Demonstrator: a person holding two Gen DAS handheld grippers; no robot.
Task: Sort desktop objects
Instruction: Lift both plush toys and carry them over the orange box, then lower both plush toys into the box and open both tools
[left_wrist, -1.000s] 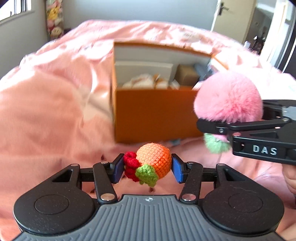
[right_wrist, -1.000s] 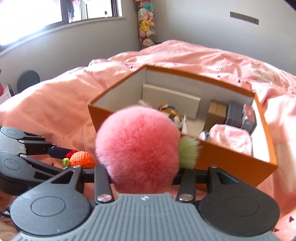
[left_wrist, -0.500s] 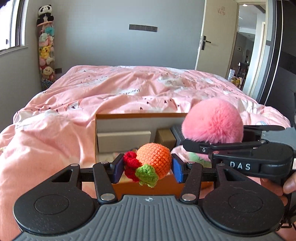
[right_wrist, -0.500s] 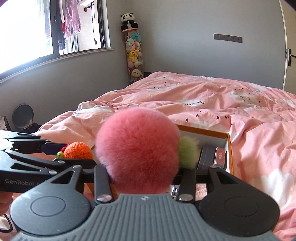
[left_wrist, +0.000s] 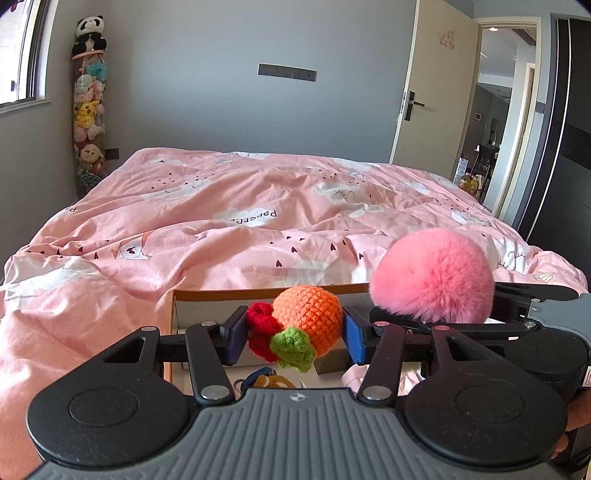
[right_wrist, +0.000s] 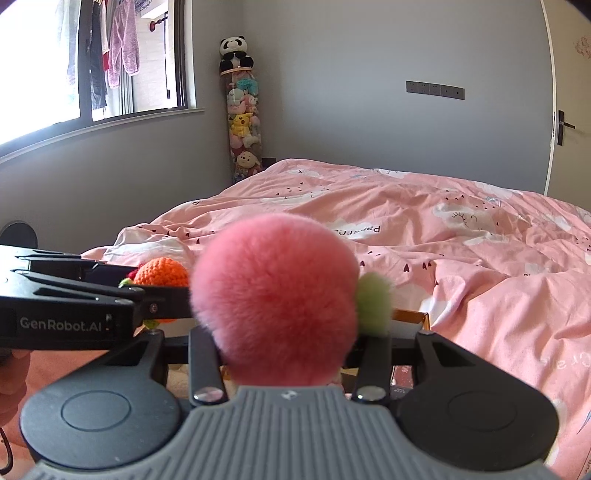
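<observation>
My left gripper (left_wrist: 293, 334) is shut on a crocheted orange fruit (left_wrist: 308, 319) with a green leaf and red bits. It hangs over the open orange box (left_wrist: 221, 295) on the pink bed. My right gripper (right_wrist: 284, 332) is shut on a fluffy pink pompom (right_wrist: 275, 304) with a green tuft (right_wrist: 375, 302). The pompom (left_wrist: 432, 275) also shows at the right of the left wrist view, beside the crochet fruit. The left gripper and its fruit (right_wrist: 160, 273) show at the left of the right wrist view. Both are held over the box, whose corner (right_wrist: 410, 317) peeks out.
The box holds several small items, mostly hidden under the grippers, including a brown block (left_wrist: 332, 360) and a keychain (left_wrist: 264, 378). The pink duvet (left_wrist: 258, 221) spreads beyond. A plush toy column (left_wrist: 88, 107) stands in the far left corner; a door (left_wrist: 424, 92) is at right.
Both grippers have risen and tilted up with their objects still held. The box has dropped from the middle of the views to just under the fingers.
</observation>
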